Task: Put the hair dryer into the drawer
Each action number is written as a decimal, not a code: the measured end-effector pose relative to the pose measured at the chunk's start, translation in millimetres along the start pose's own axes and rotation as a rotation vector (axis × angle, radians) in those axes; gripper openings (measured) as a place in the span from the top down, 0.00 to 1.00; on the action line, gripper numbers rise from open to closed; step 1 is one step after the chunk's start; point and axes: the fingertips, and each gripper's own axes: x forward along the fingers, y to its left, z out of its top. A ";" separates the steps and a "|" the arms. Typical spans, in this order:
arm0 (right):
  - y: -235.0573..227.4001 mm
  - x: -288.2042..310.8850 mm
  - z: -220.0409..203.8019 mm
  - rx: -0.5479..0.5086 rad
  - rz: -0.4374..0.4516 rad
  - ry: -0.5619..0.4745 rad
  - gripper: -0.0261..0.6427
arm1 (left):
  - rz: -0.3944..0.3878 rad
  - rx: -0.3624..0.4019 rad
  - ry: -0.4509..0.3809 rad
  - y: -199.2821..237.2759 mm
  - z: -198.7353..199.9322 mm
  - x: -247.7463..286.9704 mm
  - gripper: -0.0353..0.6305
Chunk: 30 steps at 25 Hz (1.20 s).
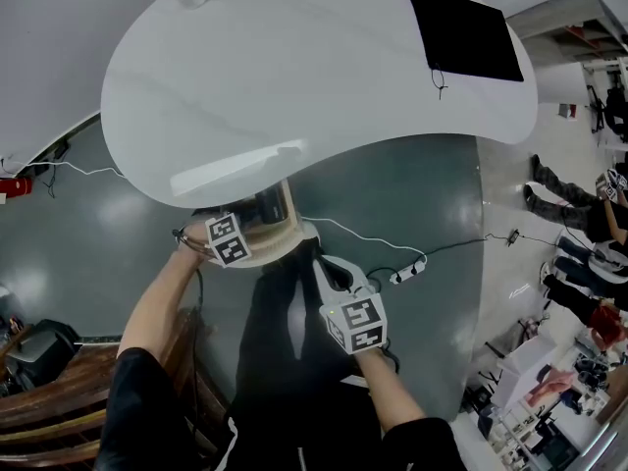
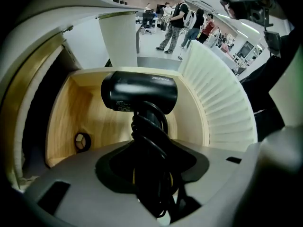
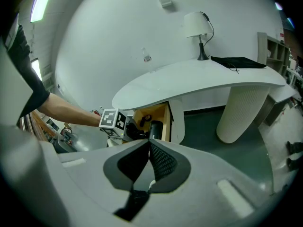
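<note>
The black hair dryer (image 2: 139,92), its cord wound round the handle, hangs over the open wooden drawer (image 2: 71,105) with my left gripper (image 2: 151,148) shut on the handle. In the head view the left gripper (image 1: 245,226) reaches into the drawer (image 1: 285,226) under the white desk (image 1: 294,77). My right gripper (image 1: 326,266) hovers in front of the drawer, shut and empty. In the right gripper view its pads (image 3: 161,157) meet at the tip, and the hair dryer (image 3: 155,128) shows at the drawer (image 3: 161,113) mouth.
A small ring-shaped object (image 2: 82,142) lies on the drawer floor. A black mat (image 1: 466,32) and a lamp (image 3: 196,25) sit on the desk. A fluted white pedestal (image 3: 241,110) holds the desk up. A power strip (image 1: 407,271) and cables lie on the floor. People stand far off.
</note>
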 end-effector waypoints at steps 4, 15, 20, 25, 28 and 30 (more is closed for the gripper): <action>-3.0 -1.1 0.4 0.009 -0.007 -0.004 0.95 | -0.014 -0.010 0.014 0.6 1.4 4.9 0.65; -11.6 -1.9 0.5 0.024 -0.010 -0.003 0.95 | -0.028 -0.024 0.077 5.2 1.7 12.3 0.65; -16.6 -2.3 -0.1 0.035 -0.009 -0.002 0.95 | -0.028 -0.027 0.104 5.4 2.5 17.9 0.65; -21.3 -2.0 -1.5 0.082 -0.005 -0.008 0.95 | -0.024 -0.030 0.140 5.4 1.9 24.1 0.65; -21.9 -2.0 -2.3 0.090 -0.005 -0.006 0.95 | -0.020 -0.030 0.161 5.8 1.1 27.4 0.65; -21.8 -1.8 -3.2 0.093 -0.003 -0.005 0.95 | -0.021 -0.027 0.169 5.6 0.6 28.3 0.65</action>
